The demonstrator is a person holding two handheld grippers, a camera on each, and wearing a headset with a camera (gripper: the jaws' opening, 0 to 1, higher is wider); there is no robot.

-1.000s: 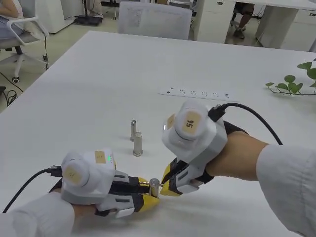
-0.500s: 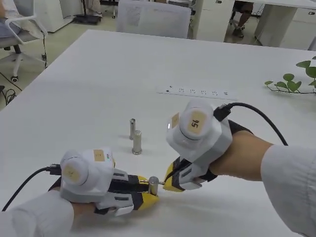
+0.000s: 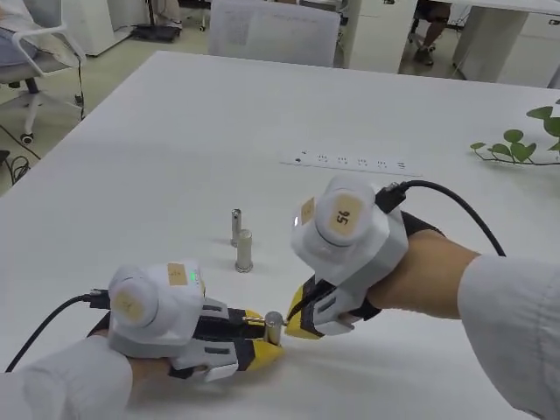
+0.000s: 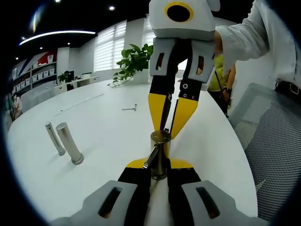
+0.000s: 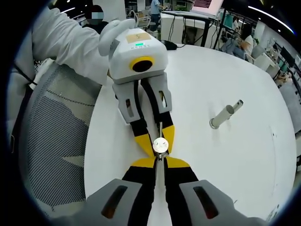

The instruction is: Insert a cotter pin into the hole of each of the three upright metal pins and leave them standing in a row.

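Left claw (image 4: 159,165) around upright metal pin (image 4: 161,142)

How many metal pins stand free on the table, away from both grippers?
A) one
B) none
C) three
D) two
D: a thinner pin and a thicker pin stand upright close together beyond the grippers, while the third pin is clamped in the left gripper, with the right gripper closed near its top.
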